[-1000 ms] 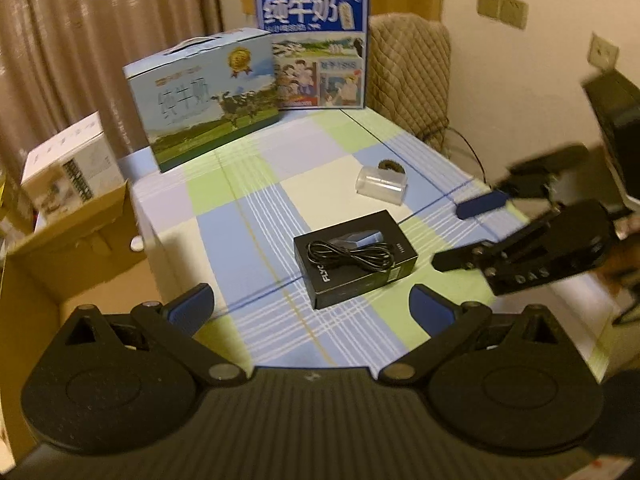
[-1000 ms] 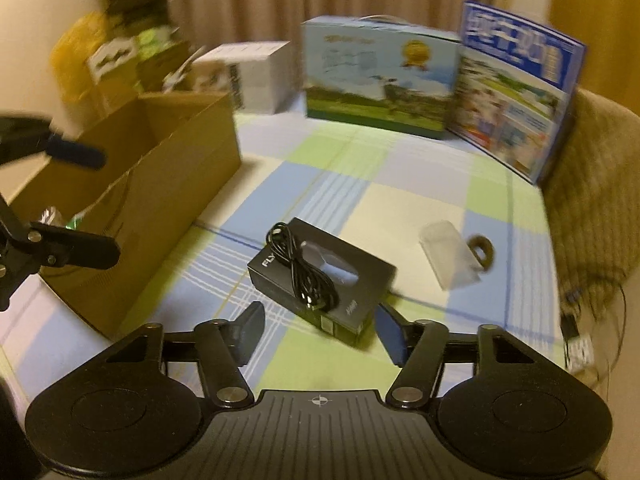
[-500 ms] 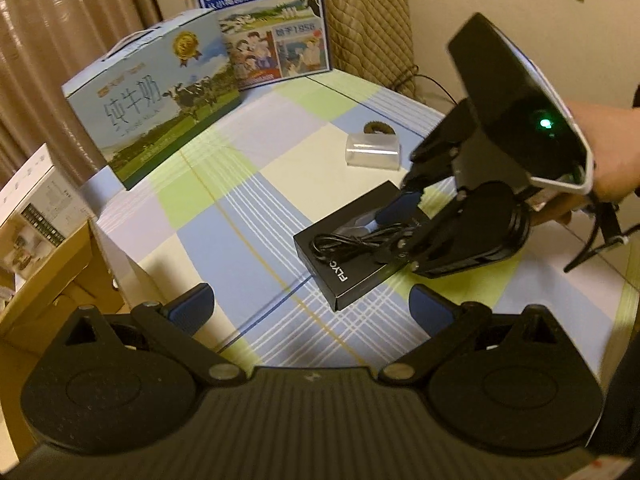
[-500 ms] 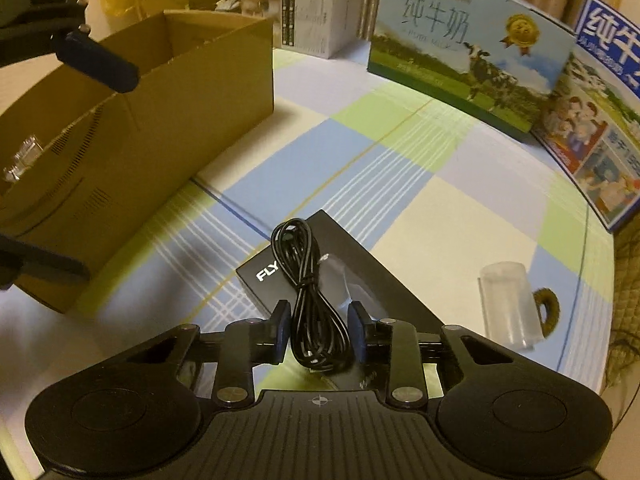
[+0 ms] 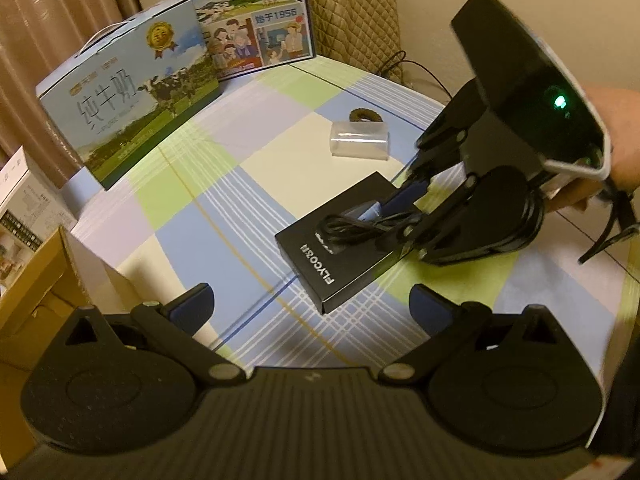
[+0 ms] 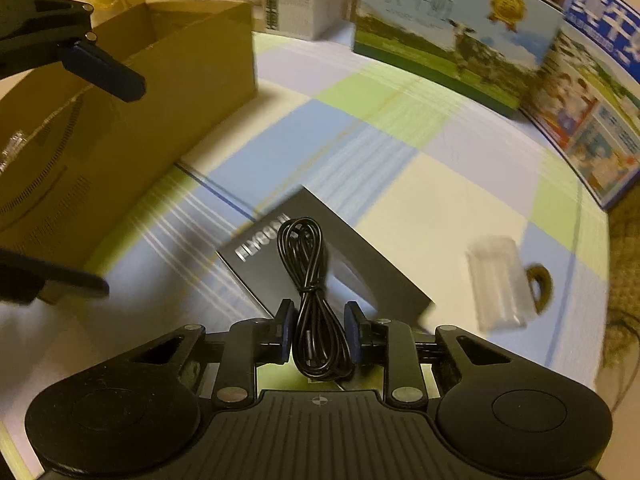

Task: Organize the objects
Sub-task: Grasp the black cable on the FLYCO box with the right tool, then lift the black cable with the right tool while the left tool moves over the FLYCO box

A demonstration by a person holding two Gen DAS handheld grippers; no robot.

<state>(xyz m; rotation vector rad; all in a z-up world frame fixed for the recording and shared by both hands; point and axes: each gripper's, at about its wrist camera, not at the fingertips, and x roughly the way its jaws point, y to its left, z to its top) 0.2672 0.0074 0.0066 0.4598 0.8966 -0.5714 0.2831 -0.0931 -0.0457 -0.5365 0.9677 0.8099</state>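
Black cable (image 6: 310, 300), coiled and tied at its middle, lies between the blue pads (image 6: 286, 330) of the right gripper (image 6: 320, 330) at the lower centre of the right wrist view. The jaws are closing on the bundle, and the pads sit just beside its sides; whether they already press it I cannot tell. Beneath the cable is a flat black box (image 6: 360, 264) with pale lettering, resting on the checked cloth (image 6: 380, 152) of green, blue and cream squares. To the right of the box lies a clear plastic case (image 6: 496, 284) with a small dark ring (image 6: 540, 280) touching its far side. A cardboard carton (image 6: 120, 128) fills the upper left, and two milk cartons (image 6: 452, 28) stand along the top edge.

In the left wrist view the left gripper (image 5: 310, 308) hangs at the bottom of the frame with its jaws spread wide and nothing between them, near the black box's close corner. A hand (image 5: 612, 136) at the right edge carries the right gripper.
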